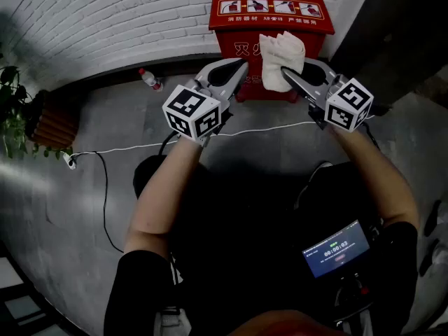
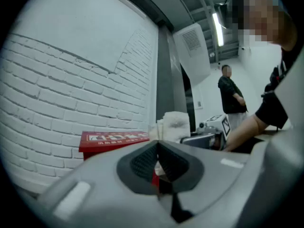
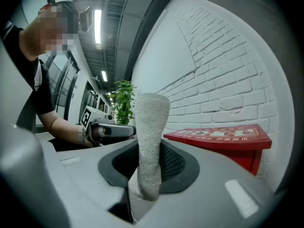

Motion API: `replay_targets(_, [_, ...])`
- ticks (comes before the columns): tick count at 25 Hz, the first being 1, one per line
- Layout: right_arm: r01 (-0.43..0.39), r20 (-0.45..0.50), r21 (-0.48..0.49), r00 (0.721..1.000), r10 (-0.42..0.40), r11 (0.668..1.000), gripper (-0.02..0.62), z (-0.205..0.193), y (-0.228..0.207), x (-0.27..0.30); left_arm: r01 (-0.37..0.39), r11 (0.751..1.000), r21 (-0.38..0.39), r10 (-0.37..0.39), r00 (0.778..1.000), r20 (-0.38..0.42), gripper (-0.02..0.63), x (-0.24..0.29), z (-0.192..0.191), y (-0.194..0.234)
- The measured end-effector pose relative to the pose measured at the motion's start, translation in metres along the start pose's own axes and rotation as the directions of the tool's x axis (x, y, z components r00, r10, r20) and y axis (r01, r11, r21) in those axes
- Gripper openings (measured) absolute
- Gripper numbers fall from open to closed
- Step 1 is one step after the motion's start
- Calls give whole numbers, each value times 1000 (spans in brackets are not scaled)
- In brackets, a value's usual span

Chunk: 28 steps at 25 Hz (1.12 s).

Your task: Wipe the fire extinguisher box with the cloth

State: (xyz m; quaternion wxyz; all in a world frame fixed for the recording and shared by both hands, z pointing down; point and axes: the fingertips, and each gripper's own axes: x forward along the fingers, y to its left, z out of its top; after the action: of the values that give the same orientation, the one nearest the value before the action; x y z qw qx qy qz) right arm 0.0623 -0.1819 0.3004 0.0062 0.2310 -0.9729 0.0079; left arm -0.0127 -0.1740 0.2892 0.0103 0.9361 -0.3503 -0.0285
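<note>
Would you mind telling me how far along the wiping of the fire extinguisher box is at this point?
Done: the cloth is picked up, clamped in the right gripper. In hand: it is held near the red fire extinguisher box, seemingly not touching it; the left gripper is shut and empty. Left: the wiping itself; nothing shows it has begun.

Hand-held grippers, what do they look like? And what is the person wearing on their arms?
The left hand-held gripper and right hand-held gripper are both light grey, with long pointed jaws lined by black ribbed pads. Each carries a white cube printed with black square markers. The person wears black short sleeves.
</note>
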Motion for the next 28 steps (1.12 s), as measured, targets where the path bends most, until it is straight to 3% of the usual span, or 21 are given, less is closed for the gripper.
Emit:
replay_targets(7, [29, -18, -47, 999, -30, 998, 100, -4, -9, 1, -44, 999, 16, 44, 999, -26, 0, 8, -9, 14])
replay_targets(11, [34, -25, -93, 999, -37, 995, 101, 13, -13, 12, -87, 995, 39, 87, 996, -3, 0, 13, 6, 32])
replay_targets(14, [25, -4, -120, 1000, -26, 992, 101, 32, -17, 32, -139, 989, 58, 137, 990, 37, -1, 18, 26, 54])
replay_targets(17, [39, 24, -87, 999, -37, 995, 101, 34, -23, 64, -236, 972, 25, 233, 970, 71, -2, 16, 31, 85])
replay_targets(20, [25, -6, -62, 1000, -25, 998, 101, -2, -19, 102, -334, 942, 26, 333, 942, 46, 0, 7, 5, 108])
replay_targets(23, [-30, -142, -111, 990, 14, 993, 101, -60, -14, 133, -368, 930, -15, 368, 930, 17, 0, 5, -25, 125])
replay_targets(25, [-5, -164, -87, 986, -9, 996, 101, -82, -21, 145, -376, 926, -22, 376, 926, -4, 0, 3, -42, 133])
replay_targets(28, [66, -126, -2, 990, -66, 998, 101, -92, -37, 162, -388, 922, -15, 387, 921, -39, 0, -2, -63, 143])
